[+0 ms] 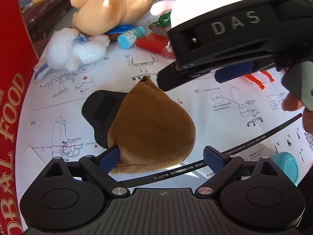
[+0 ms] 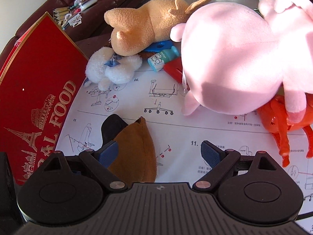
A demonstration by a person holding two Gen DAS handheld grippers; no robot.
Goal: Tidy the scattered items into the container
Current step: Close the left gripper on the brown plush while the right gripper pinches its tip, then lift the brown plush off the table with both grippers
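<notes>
Left gripper (image 1: 161,156): jaws spread wide, gripping nothing, w/ the brown plush (image 1: 150,129) lying between them on the instruction sheet (image 1: 215,105) over the worktop. Right gripper (image 2: 159,154): jaws also released, hovering just beside same plush, above the sheet. Red box (image 2: 37,90) stands at left. Pink plush (image 2: 234,58), tan plush (image 2: 144,25), white plush (image 2: 111,68) and orange toy (image 2: 281,125) lie scattered farther back.

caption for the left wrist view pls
Open left gripper straddles a brown plush on the instruction sheet, right gripper overhead.
</notes>
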